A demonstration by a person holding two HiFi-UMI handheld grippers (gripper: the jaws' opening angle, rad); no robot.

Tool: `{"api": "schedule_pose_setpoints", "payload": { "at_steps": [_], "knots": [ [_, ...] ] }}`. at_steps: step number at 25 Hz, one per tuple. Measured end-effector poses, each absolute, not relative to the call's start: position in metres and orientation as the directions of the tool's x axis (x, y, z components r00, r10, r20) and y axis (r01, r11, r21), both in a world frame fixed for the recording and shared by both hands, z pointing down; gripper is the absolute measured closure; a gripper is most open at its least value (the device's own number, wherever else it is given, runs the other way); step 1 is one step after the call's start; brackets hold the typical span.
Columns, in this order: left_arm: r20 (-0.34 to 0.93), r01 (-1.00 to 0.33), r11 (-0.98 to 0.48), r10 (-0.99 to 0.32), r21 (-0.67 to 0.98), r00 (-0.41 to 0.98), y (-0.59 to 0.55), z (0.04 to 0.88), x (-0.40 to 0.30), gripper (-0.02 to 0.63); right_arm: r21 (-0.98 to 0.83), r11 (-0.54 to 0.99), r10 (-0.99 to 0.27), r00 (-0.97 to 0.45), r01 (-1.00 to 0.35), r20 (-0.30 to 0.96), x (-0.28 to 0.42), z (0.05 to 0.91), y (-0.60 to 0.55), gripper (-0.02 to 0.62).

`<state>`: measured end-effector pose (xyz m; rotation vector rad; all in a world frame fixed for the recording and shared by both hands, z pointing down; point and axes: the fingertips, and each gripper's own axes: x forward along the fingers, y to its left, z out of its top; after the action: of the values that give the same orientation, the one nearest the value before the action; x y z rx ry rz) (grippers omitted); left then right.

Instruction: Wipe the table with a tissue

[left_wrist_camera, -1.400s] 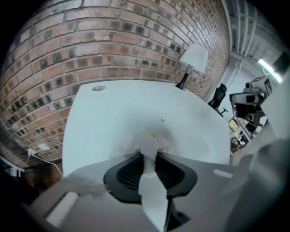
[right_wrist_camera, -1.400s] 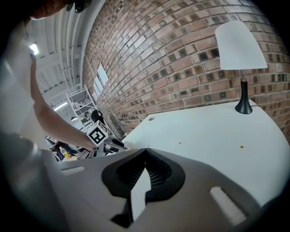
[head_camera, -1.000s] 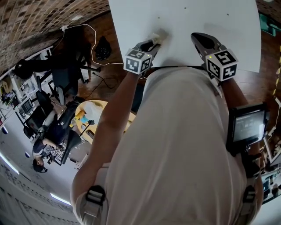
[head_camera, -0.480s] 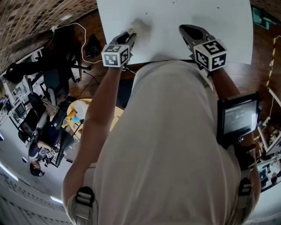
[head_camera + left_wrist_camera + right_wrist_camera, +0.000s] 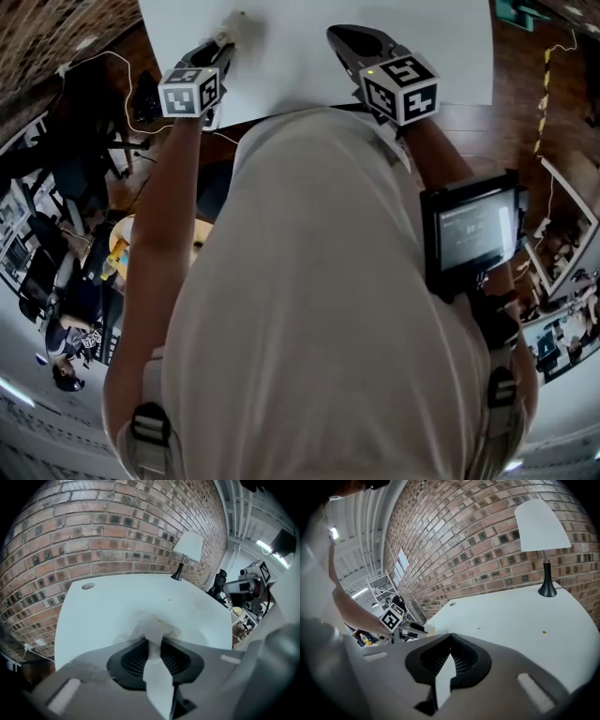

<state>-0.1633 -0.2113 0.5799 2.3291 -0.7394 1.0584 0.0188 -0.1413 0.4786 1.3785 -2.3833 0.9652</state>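
Left gripper (image 5: 153, 640) clenched on a crumpled white tissue (image 5: 152, 624). The wad lies on the white table (image 5: 103, 606) at centre frame, and a strip of it trails back between the jaws. In the head view this gripper sits upper left, pitched down, on a bare forearm stretched straight up the frame. Right gripper (image 5: 450, 634) has its jaws closed together with nothing in them. In the head view it sits upper centre over the table's near edge, its arm bent, a screen unit (image 5: 472, 239) strapped to the forearm. White lamp (image 5: 541, 531) stands by the brick wall (image 5: 117, 531).

lamp (image 5: 188, 548): white shade, upright | brick wall (image 5: 117, 531): behind lamp | white cable (image 5: 111, 54): apparently on floor (image 5: 521, 80)
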Motion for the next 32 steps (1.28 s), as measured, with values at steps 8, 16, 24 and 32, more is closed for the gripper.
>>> {"api": "schedule_pose_setpoints", "payload": {
  "at_steps": [8,16,24,32],
  "knots": [
    [0.799,-0.627,-0.767,-0.289,0.136,0.527,-0.239,0.588,-0.154,0.517,-0.431,0.312,-0.701,-0.511,-0.847,0.497,0.036,0.487,-0.132,0.588],
    [0.839,-0.573,-0.817,-0.263,0.069,0.477,-0.26,0.597,-0.139,0.517,-0.434,0.272,-0.725,-0.48,-0.859,0.494,0.053,0.489,-0.138,0.588],
    [0.856,-0.561,-0.827,-0.256,0.048,0.45,-0.266,0.616,-0.141,0.517,-0.437,0.199,-0.747,-0.424,-0.877,0.511,0.066,0.492,-0.121,0.588],
    [0.846,-0.566,-0.823,-0.269,0.045,0.459,-0.284,0.613,-0.133,0.517,-0.436,0.158,-0.757,-0.392,-0.886,0.523,0.068,0.496,-0.119,0.588]
  ]
}}
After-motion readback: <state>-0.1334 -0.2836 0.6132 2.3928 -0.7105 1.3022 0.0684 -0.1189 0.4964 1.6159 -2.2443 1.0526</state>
